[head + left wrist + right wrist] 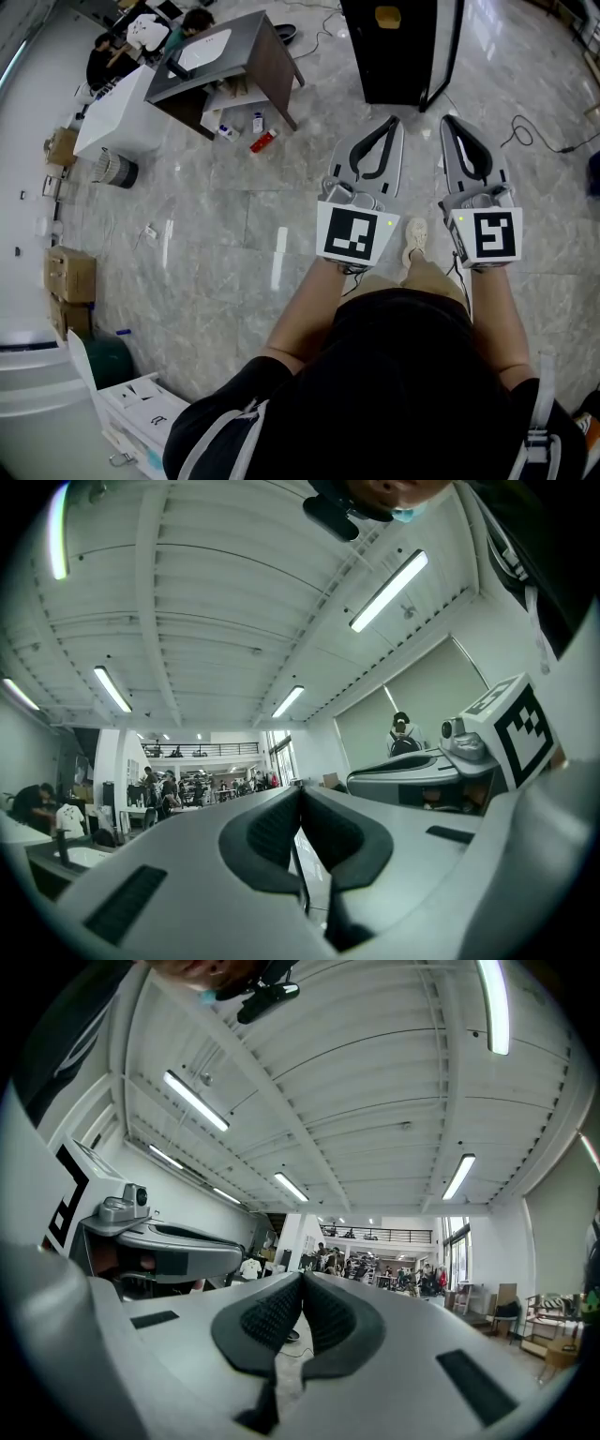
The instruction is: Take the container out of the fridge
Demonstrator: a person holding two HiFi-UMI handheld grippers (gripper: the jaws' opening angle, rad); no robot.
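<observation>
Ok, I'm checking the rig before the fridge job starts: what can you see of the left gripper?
The left gripper has a light grey, plastic-looking body, and black textured pads line its tongs. The tongs meet at their tips with nothing between them. A cube with a black-and-white square marker sits at its rear, with a small green light on it. The gripper points forward, held above the marble floor, beside the right gripper without touching it.

Bright ceiling strip lights [196, 1101], glare on floor [225, 234], fisheye-warped edges.
</observation>
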